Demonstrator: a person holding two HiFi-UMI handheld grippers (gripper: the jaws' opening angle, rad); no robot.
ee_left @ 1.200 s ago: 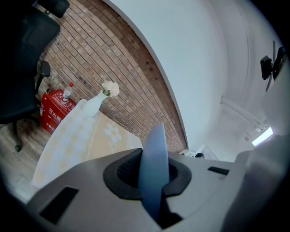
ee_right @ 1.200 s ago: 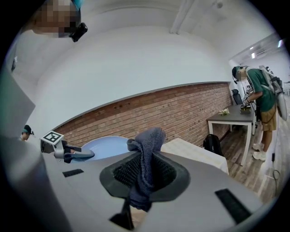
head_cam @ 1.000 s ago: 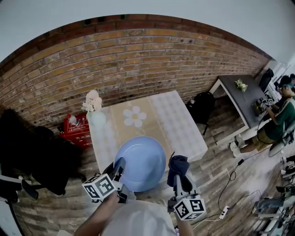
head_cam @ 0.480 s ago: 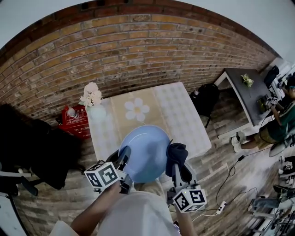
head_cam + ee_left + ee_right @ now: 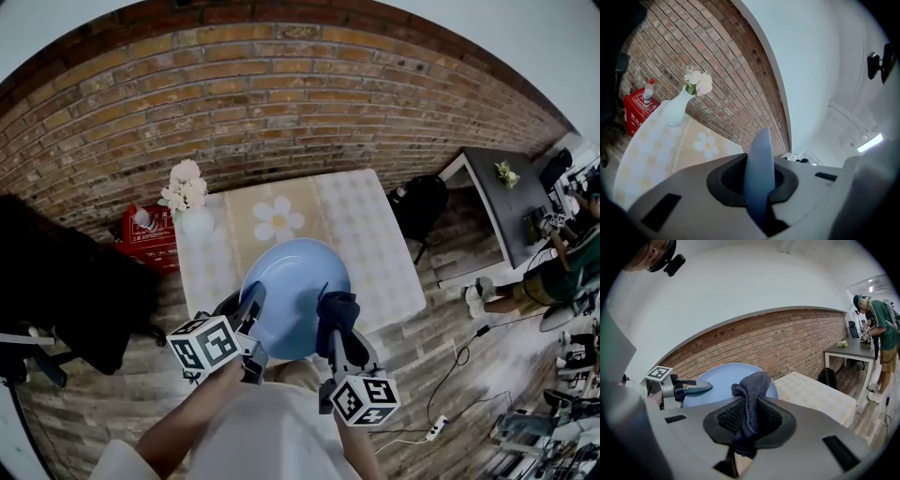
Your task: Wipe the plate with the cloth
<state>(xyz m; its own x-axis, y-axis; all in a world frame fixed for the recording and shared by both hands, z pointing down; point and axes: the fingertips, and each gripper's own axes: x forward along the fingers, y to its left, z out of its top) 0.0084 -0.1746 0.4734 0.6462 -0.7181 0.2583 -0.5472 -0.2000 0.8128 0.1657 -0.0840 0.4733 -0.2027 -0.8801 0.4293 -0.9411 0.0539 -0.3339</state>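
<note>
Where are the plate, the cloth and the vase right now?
plate (image 5: 292, 292), head view, on the bare middle of its blue face.
cloth (image 5: 751, 397), right gripper view, on the dark bunched fold.
vase (image 5: 675, 110), left gripper view, on its white body.

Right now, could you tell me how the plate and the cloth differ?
The plate is light blue and broad; the cloth is dark and bunched. The left gripper clamps the plate's rim; the right gripper pinches the cloth. Both are held in closed jaws.

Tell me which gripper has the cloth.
The right gripper: its jaws are shut on the dark cloth. The left gripper clamps the rim of the blue plate instead.
</note>
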